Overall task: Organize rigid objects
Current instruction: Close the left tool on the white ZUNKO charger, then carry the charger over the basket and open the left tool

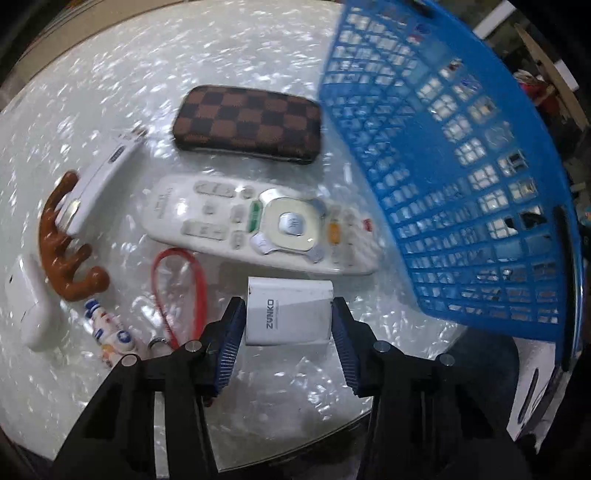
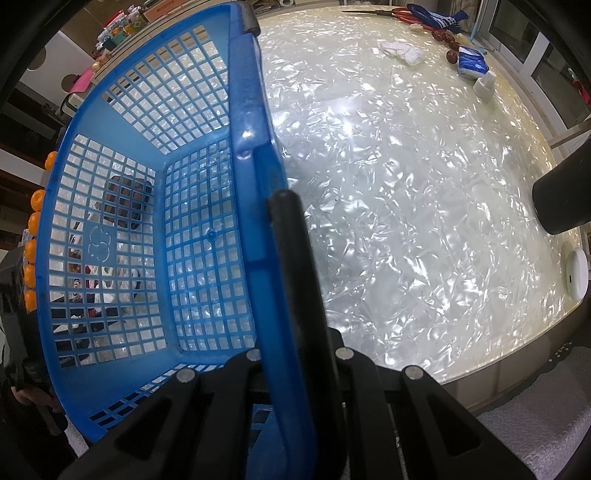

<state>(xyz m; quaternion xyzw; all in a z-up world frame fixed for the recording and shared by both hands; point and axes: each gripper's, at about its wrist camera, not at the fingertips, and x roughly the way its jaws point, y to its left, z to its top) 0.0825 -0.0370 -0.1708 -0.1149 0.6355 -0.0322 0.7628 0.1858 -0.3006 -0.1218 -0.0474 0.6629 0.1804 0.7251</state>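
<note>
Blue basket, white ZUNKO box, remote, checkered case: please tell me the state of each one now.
Blue basket: empty, tilted, rim clamped by right gripper.
White ZUNKO box: on table, between open left gripper fingers.
Remote: flat, buttons up.
Checkered case: closed, flat.

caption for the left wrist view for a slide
Left tool straddles a white ZUNKO power bank on the table, beside a white remote and tilted blue basket.

Big round worktop (image 2: 406,184), shiny white, pearly pattern, bright light spots. Windows (image 2: 517,26) at far side. Dark room behind, cluttered shelf (image 2: 122,22) far left.
</note>
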